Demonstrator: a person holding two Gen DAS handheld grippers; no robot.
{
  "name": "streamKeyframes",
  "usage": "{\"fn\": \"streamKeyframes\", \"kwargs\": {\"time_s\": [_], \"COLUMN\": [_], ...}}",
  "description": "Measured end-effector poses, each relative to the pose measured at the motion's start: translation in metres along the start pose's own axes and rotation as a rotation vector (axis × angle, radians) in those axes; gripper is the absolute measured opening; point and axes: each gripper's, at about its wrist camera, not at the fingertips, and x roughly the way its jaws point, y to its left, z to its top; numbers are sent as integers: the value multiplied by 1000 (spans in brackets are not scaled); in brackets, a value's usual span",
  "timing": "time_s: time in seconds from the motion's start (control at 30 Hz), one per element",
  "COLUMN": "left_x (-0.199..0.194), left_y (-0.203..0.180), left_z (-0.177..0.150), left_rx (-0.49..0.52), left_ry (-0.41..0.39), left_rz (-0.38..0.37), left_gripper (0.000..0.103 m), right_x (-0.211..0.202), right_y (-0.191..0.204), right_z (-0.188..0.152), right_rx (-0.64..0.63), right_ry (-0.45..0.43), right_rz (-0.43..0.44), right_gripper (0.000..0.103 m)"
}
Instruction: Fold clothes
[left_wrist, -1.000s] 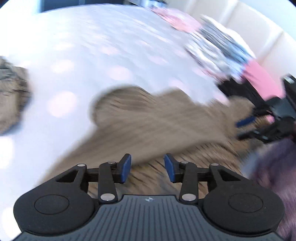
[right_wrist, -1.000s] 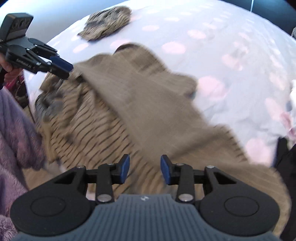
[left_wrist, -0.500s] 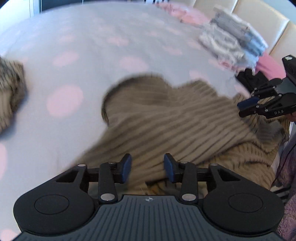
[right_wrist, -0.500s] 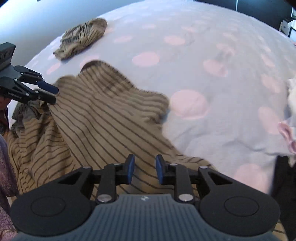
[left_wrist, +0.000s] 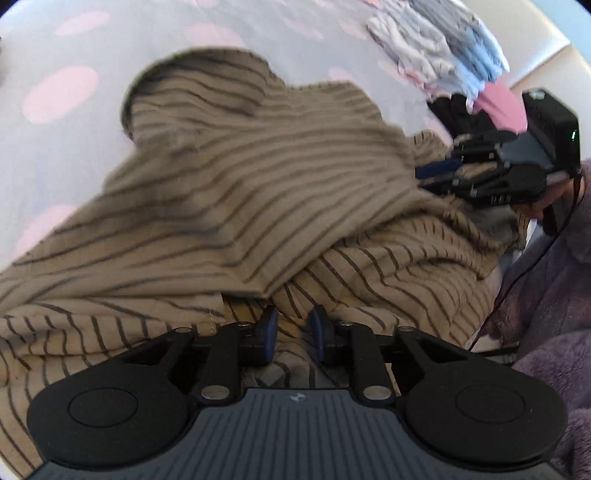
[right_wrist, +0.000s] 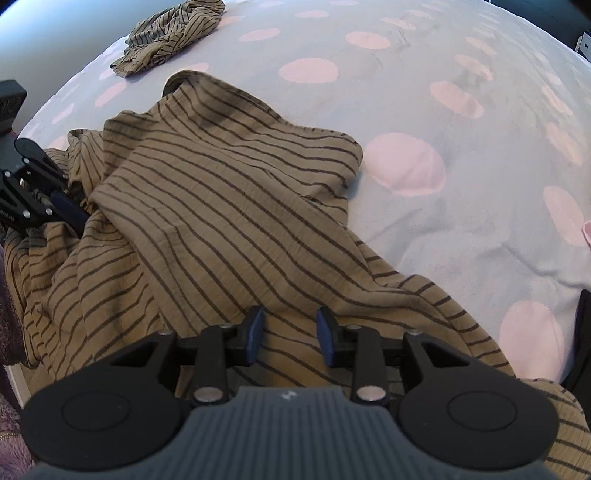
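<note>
Lying on bedspread: two striped garments.

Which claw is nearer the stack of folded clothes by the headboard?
Right. In the left wrist view, the right claw sits just below the stack of folded clothes; the left claw is farther away, across the striped garment.

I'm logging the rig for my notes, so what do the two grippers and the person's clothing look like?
Both grippers, left gripper and right gripper, are black, with blue pads on the fingers, silver pivot screws, two round discs and a ribbed grey base. A thin dark cable trails from the right one. The person wears fuzzy purple fabric.
</note>
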Motion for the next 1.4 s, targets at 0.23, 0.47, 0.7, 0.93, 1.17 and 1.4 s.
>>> {"fn": "streamKeyframes", "kwargs": {"time_s": [0.23,0.47,0.7,0.93,1.17,1.4], "left_x": [-62,-64,-42,-26,-26,-28], "left_y": [15,28,49,57,54,56], "left_z": [20,32,35,29,26,32], "left_rx": [73,260,382,424,470,462], "left_ry": [-207,-162,-47,12,-8,14], "left_rz": [72,218,292,310,358,342], "left_gripper": [23,24,24,27,43,41], "right_x": [-1,0,2,-1,-34,-23], "right_y": [1,2,0,-5,-30,-50], "right_z": [1,1,1,2,18,22], "right_rx": [-11,-8,-7,-11,-86,-195], "right_ry": [5,7,7,7,-36,-10], "right_rz": [-3,-1,6,31,-13,-47], "right_gripper": [41,43,46,46,46,42]}}
